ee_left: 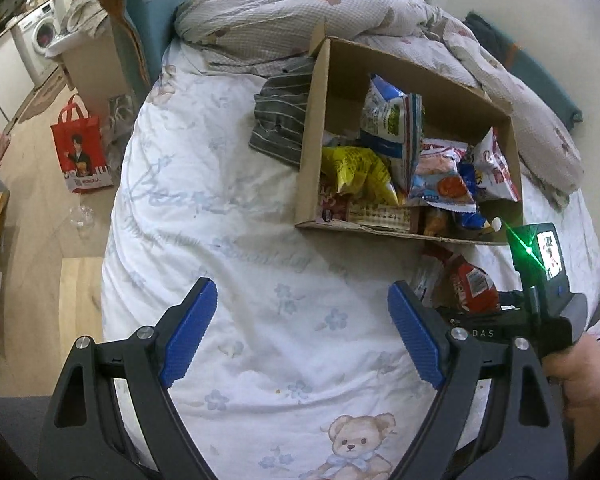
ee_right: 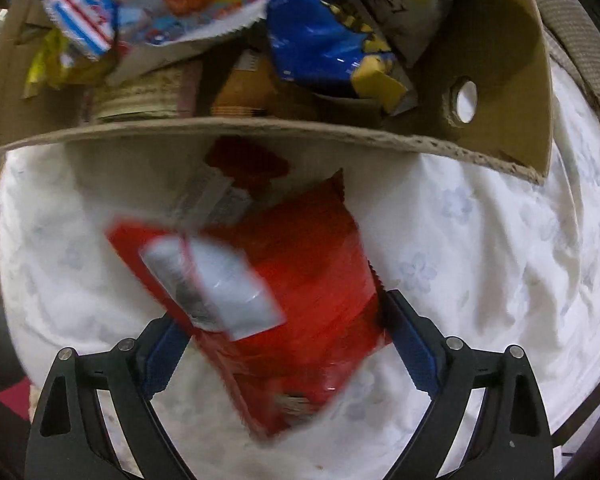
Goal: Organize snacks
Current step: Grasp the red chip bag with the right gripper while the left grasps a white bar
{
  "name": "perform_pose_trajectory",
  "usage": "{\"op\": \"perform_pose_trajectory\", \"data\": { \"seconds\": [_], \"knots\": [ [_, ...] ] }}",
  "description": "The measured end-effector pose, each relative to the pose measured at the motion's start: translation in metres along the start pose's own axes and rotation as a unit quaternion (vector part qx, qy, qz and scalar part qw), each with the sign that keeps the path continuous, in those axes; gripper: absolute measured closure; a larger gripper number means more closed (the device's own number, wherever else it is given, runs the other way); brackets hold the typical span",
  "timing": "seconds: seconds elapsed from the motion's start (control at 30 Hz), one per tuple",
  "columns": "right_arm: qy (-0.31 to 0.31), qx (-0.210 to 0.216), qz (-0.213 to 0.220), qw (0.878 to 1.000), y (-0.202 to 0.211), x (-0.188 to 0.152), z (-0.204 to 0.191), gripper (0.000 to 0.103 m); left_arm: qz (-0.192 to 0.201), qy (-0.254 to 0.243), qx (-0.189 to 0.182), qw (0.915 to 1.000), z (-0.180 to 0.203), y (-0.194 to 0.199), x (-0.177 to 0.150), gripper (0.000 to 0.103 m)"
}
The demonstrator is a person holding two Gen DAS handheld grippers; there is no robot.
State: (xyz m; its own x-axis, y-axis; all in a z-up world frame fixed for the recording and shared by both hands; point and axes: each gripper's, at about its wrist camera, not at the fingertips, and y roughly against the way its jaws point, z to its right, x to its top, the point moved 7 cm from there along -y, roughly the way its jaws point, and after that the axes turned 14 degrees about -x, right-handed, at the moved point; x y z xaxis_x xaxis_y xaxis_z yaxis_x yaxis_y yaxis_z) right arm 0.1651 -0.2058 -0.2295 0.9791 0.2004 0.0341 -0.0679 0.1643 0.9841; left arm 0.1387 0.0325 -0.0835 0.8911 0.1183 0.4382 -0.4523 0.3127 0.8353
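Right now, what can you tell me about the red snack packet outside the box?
The red snack packet is glossy, crinkled foil with a white label patch and a serrated end seal. It lies flat on the white floral bedsheet, just outside the cardboard box and overlapping another packet. The right claw straddles it, open; the blurred picture leaves contact unclear.

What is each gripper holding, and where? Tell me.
Left gripper: nothing, jaws open over the sheet. Right gripper straddles the red packet at its lower half; blur hides whether the pads press.
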Motion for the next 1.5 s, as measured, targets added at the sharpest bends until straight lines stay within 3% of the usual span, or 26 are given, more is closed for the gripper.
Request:
{"op": "perform_pose_trajectory", "data": {
  "seconds": [0.07, 0.23, 0.53, 0.73, 0.8, 0.9, 1.17, 1.27, 1.33, 1.4, 1.5],
  "knots": [
    [0.010, -0.010, 0.003, 1.000, 0.001, -0.003, 0.001, 0.037, -0.007, -0.009, 0.001, 0.9999, 0.003, -0.006, -0.002, 0.018],
    [-0.002, 0.020, 0.018, 1.000, 0.022, -0.017, 0.014, 0.046, -0.021, -0.014, -0.003, 0.9997, 0.009, -0.017, -0.006, 0.018],
    [-0.058, 0.102, 0.055, 0.991, 0.074, -0.042, 0.043, 0.050, -0.042, -0.047, -0.005, 0.9980, 0.028, -0.040, -0.016, 0.018],
    [-0.149, 0.164, 0.100, 0.970, 0.108, -0.055, 0.080, 0.050, -0.072, -0.091, -0.011, 0.9932, 0.056, -0.072, -0.021, 0.018],
    [-0.199, 0.172, 0.107, 0.959, 0.109, -0.057, 0.098, 0.050, -0.096, -0.097, -0.006, 0.9906, 0.066, -0.091, -0.024, 0.018],
    [-0.227, 0.173, 0.106, 0.953, 0.104, -0.050, 0.108, 0.050, -0.120, -0.090, -0.018, 0.9886, 0.084, -0.118, -0.026, 0.018],
    [-0.238, 0.182, 0.099, 0.949, 0.092, -0.040, 0.102, 0.050, -0.152, -0.112, -0.028, 0.9817, 0.122, -0.166, -0.022, 0.020],
    [-0.240, 0.177, 0.102, 0.949, 0.091, -0.038, 0.102, 0.050, -0.156, -0.123, -0.013, 0.9800, 0.123, -0.181, -0.021, 0.026],
    [-0.241, 0.178, 0.100, 0.949, 0.091, -0.038, 0.102, 0.050, -0.160, -0.133, -0.011, 0.9781, 0.124, -0.187, -0.023, 0.041],
    [-0.242, 0.180, 0.100, 0.948, 0.092, -0.038, 0.102, 0.050, -0.167, -0.148, -0.001, 0.9747, 0.124, -0.192, -0.026, 0.072],
    [-0.242, 0.183, 0.103, 0.947, 0.094, -0.037, 0.102, 0.050, -0.160, -0.144, -0.006, 0.9766, 0.123, -0.188, -0.027, 0.074]
  ]
}}
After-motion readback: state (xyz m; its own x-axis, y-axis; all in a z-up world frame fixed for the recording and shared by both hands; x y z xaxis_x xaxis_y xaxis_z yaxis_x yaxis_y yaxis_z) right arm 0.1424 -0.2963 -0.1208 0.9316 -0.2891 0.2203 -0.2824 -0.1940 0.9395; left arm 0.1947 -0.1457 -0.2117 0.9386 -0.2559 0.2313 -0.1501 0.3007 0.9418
